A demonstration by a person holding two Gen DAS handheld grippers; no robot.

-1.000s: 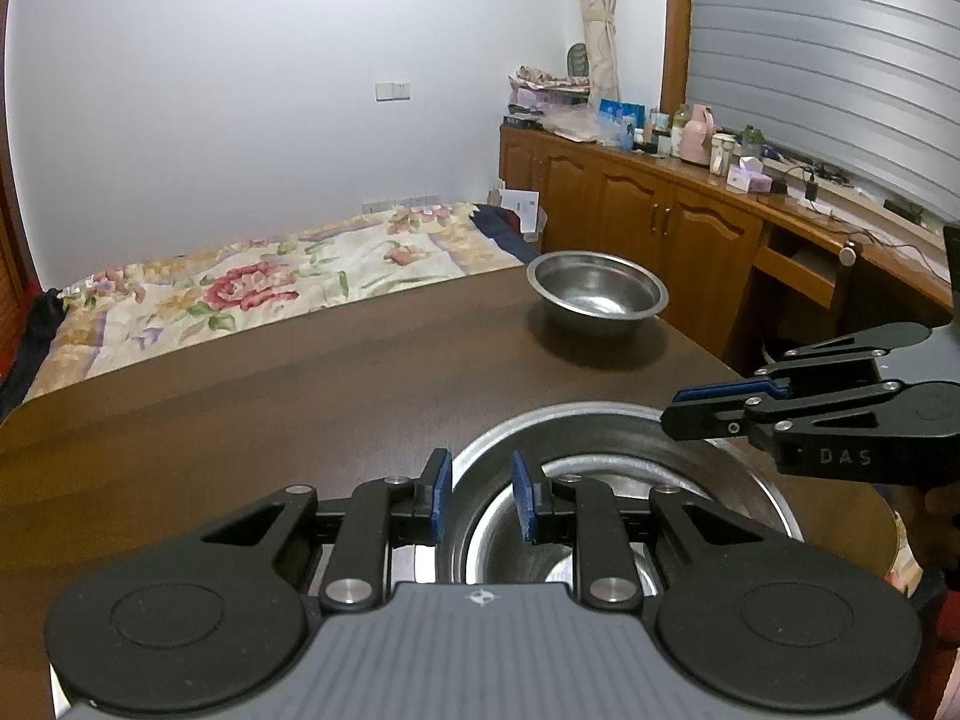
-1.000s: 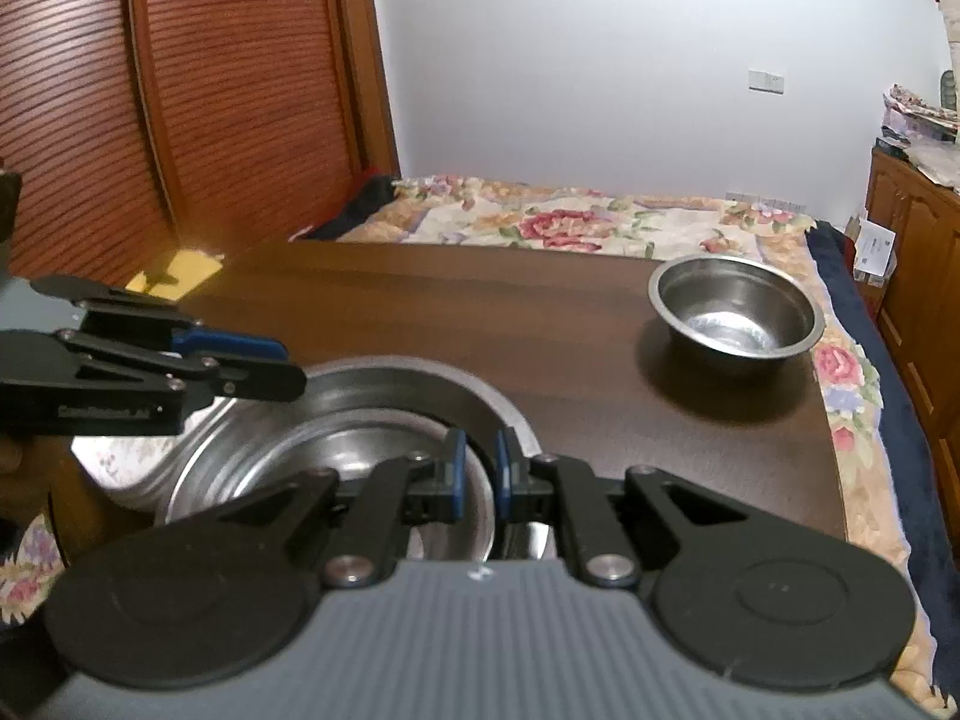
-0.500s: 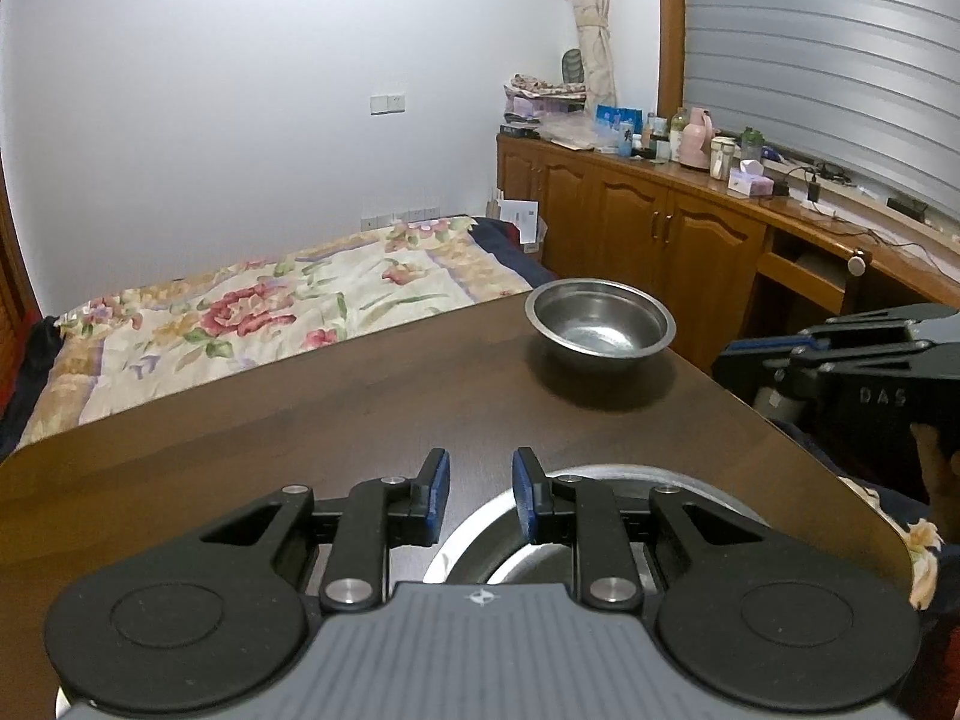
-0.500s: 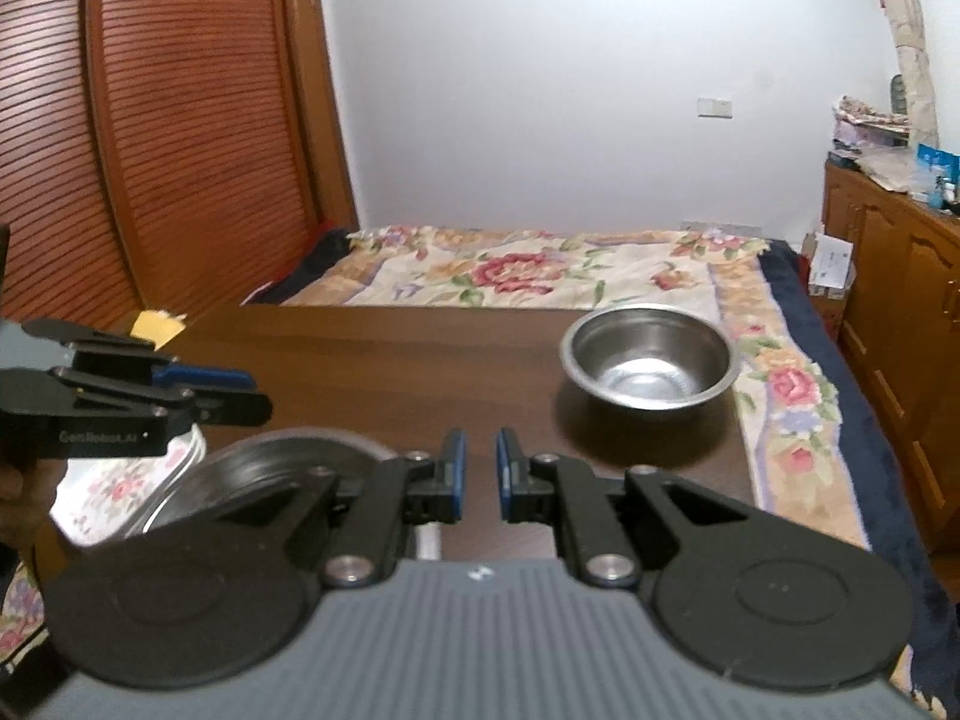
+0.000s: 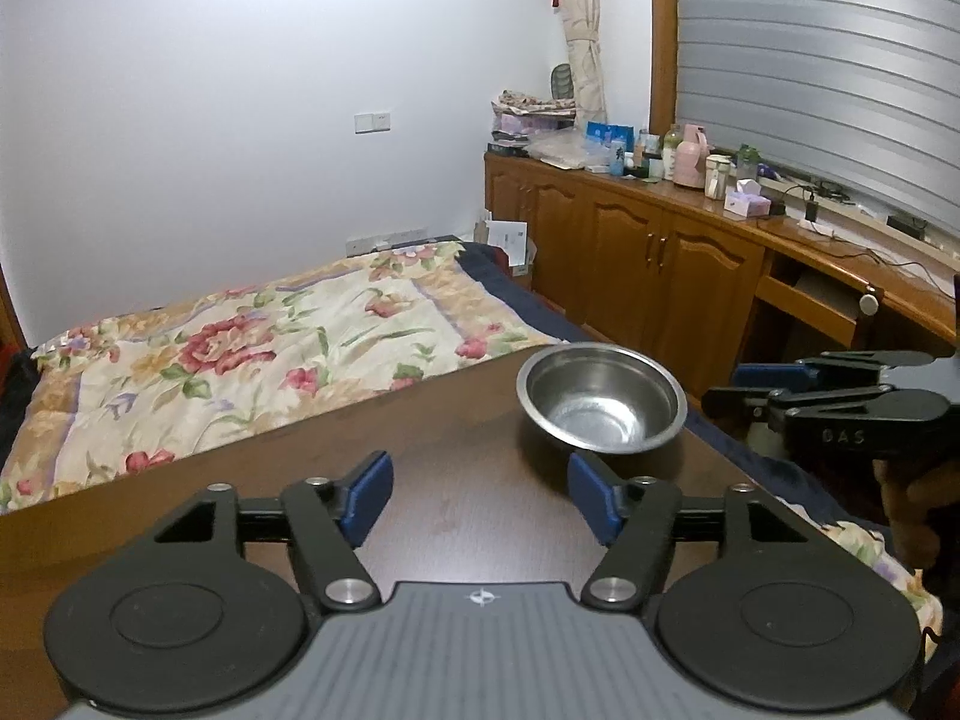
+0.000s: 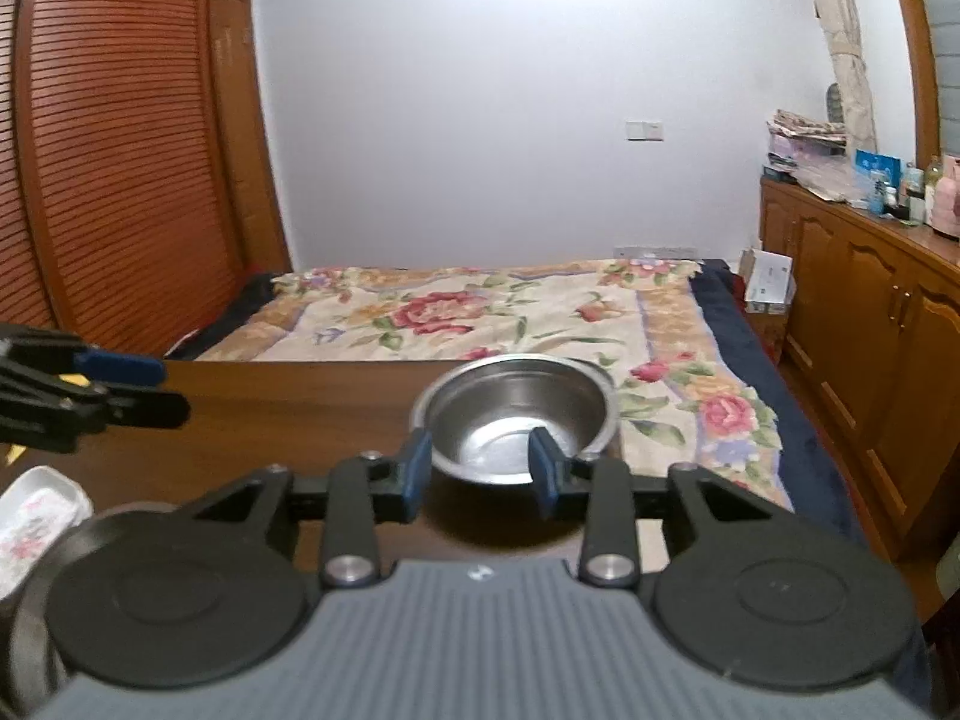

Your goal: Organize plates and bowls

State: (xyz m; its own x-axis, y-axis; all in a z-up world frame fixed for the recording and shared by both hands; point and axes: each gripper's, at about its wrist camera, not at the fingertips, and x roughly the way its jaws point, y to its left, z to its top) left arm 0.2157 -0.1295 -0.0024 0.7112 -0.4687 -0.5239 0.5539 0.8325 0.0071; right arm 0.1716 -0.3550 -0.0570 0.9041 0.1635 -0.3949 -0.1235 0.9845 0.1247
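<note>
A small steel bowl (image 5: 602,401) stands empty near the right edge of the dark wooden table (image 5: 468,450). My left gripper (image 5: 480,501) hovers over bare table short of the bowl, its jaws opening with nothing between them. The right gripper (image 5: 735,389) shows at the right, level with the bowl. In the right wrist view the bowl (image 6: 516,420) sits just past my right gripper (image 6: 480,474). Its jaws are opening and its blue pads (image 6: 414,474) frame the bowl's near wall without pressing on it. The left gripper (image 6: 168,390) shows at the left.
A white floral dish (image 6: 36,516) lies at the table's near left corner. A bed with a floral quilt (image 5: 270,348) lies beyond the table. Wooden cabinets (image 5: 660,264) with bottles on top line the right wall. Slatted wooden doors (image 6: 120,180) stand at the left.
Both grippers have moved off the large steel basin toward the small bowl, and the basin has left view. Both pairs of jaws have gone from shut to open.
</note>
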